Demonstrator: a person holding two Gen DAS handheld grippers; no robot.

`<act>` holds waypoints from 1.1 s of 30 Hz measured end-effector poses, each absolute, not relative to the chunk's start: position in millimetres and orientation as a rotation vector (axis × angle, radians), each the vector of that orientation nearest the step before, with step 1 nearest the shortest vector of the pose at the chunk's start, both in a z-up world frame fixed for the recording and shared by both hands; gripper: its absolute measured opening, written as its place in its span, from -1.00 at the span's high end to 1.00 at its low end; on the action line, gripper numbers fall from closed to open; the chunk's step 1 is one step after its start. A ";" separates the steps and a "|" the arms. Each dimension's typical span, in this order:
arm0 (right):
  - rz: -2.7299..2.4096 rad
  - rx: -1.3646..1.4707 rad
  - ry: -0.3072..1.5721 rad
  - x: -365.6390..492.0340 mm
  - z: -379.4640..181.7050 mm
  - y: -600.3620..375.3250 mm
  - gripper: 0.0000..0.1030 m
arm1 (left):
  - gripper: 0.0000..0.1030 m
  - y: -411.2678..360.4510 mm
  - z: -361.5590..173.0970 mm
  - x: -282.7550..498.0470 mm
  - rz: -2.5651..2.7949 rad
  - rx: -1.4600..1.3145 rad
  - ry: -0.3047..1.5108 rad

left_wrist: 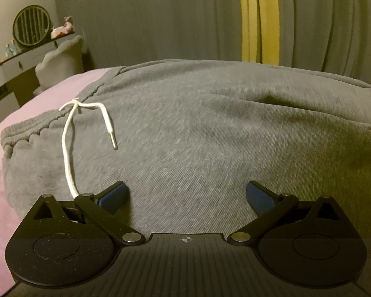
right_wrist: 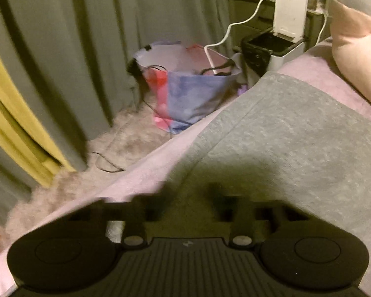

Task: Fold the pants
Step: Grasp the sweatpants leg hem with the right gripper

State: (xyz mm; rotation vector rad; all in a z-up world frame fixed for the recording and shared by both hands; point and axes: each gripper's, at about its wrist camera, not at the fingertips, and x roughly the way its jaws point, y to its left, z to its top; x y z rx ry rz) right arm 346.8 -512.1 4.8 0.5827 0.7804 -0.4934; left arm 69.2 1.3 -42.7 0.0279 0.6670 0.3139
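Note:
Grey sweatpants (left_wrist: 197, 123) lie spread on a bed with a pink sheet (left_wrist: 2, 173). The elastic waistband (left_wrist: 37, 128) is at the left, and a white drawstring (left_wrist: 69, 133) trails across the cloth. My left gripper (left_wrist: 185, 195) hovers low over the pants just right of the drawstring, open, with nothing between its blue pads (left_wrist: 113, 195). In the right wrist view a flat grey leg of the pants (right_wrist: 296, 136) runs along the bed's edge (right_wrist: 160, 163). My right gripper (right_wrist: 189, 198) is blurred and in shadow just over this cloth, shut. Whether it pinches any fabric is hidden by the blur.
A vanity with a round mirror (left_wrist: 32, 24) and a grey chair (left_wrist: 61, 59) stand beyond the bed's left side. Grey curtains (left_wrist: 160, 19) hang behind. On the other side are a fluffy rug (right_wrist: 111, 148), a colourful tote bag (right_wrist: 185, 94), an open-lidded bin (right_wrist: 274, 47) and a pink pillow (right_wrist: 358, 57).

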 end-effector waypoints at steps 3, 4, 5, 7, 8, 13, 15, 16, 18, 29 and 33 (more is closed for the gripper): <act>-0.377 0.681 0.641 283.7 33.5 -525.1 0.91 | -1.00 0.9 -44.4 67.9 0.317 0.029 0.649; -0.357 0.699 0.602 257.4 41.6 -525.9 0.91 | -1.00 0.3 -45.0 66.7 0.318 0.031 0.640; -0.341 0.724 0.561 226.0 48.4 -526.0 0.91 | -1.00 0.0 -45.2 66.2 0.319 0.031 0.636; -0.311 0.783 0.499 152.9 52.2 -520.3 0.91 | -1.00 -0.3 -44.0 65.8 0.318 0.023 0.640; -0.312 0.793 0.497 122.0 49.8 -515.8 0.91 | -1.00 0.8 -43.2 65.8 0.313 0.019 0.641; -0.456 0.842 0.656 -0.1 -9.6 -503.4 0.99 | -1.00 2.1 -41.4 63.9 0.299 0.024 0.648; -0.464 0.875 0.709 -17.7 -27.9 -514.3 0.99 | -1.00 3.5 -39.2 64.9 0.287 0.035 0.658; -0.446 0.919 0.688 -20.9 -27.9 -520.0 0.97 | -1.00 4.4 -37.3 65.6 0.280 0.036 0.669; -0.413 0.913 0.623 -14.2 -15.1 -525.7 0.64 | -1.00 9.2 -32.2 69.7 0.264 0.023 0.702; -0.495 0.001 0.630 109.2 -7.3 -449.0 -0.05 | -1.00 50.6 65.5 154.6 0.169 -0.195 0.659; -0.453 -0.042 0.599 110.2 -26.6 -443.2 0.36 | -1.00 48.9 73.8 233.9 0.165 -0.141 0.685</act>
